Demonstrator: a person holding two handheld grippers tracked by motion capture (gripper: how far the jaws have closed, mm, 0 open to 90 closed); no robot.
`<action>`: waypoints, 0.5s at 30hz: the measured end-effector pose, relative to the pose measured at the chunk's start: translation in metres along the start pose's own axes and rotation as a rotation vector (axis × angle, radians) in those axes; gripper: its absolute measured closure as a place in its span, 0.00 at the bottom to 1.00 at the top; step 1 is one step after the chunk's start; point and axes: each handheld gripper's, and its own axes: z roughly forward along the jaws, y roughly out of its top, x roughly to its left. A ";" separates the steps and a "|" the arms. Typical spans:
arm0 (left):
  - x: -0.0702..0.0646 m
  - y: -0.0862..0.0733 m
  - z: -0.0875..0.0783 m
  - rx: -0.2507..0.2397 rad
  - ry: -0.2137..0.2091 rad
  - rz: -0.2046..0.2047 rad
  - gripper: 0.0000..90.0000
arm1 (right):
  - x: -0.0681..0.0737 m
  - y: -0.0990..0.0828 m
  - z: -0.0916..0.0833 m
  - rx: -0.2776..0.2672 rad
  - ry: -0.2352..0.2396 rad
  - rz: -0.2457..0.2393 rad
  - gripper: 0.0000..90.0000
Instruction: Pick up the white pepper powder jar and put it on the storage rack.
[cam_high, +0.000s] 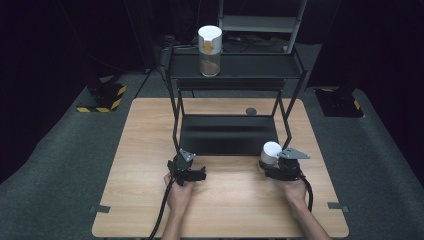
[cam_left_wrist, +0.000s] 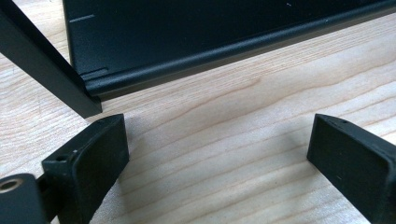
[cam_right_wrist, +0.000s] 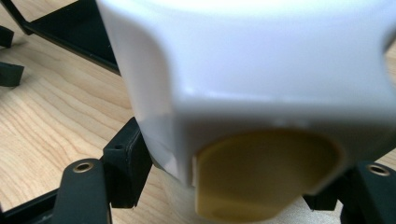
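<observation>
A white-lidded container (cam_high: 271, 151) with a yellow tab (cam_right_wrist: 266, 172) stands on the wooden table (cam_high: 145, 150) by the front right corner of the black rack's lower shelf (cam_high: 225, 135). My right gripper (cam_high: 270, 163) is shut on it, one jaw against each side of the container (cam_right_wrist: 257, 70). A second white-lidded jar (cam_high: 210, 50) with brownish contents stands on the rack's top shelf (cam_high: 250, 65). My left gripper (cam_high: 193, 168) hovers low over the table near the rack's front left leg (cam_left_wrist: 46, 65), open (cam_left_wrist: 219, 149) with only bare wood between its fingers (cam_left_wrist: 93, 158).
The lower shelf's front edge (cam_left_wrist: 224, 51) lies just ahead of the left gripper. A small dark round disc (cam_high: 251, 111) lies on the table behind the rack. Black-and-yellow striped stand bases (cam_high: 102, 97) sit on the grey floor at both sides.
</observation>
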 end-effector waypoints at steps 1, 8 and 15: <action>0.000 0.000 0.000 0.000 0.000 0.000 0.06 | -0.001 0.001 0.000 0.002 0.003 -0.001 0.33; 0.000 0.000 0.000 0.000 0.000 0.000 0.06 | -0.003 0.011 -0.004 0.009 0.019 -0.021 0.33; 0.000 0.000 0.000 0.000 0.000 0.000 0.06 | -0.008 0.022 -0.007 0.014 0.044 -0.027 0.33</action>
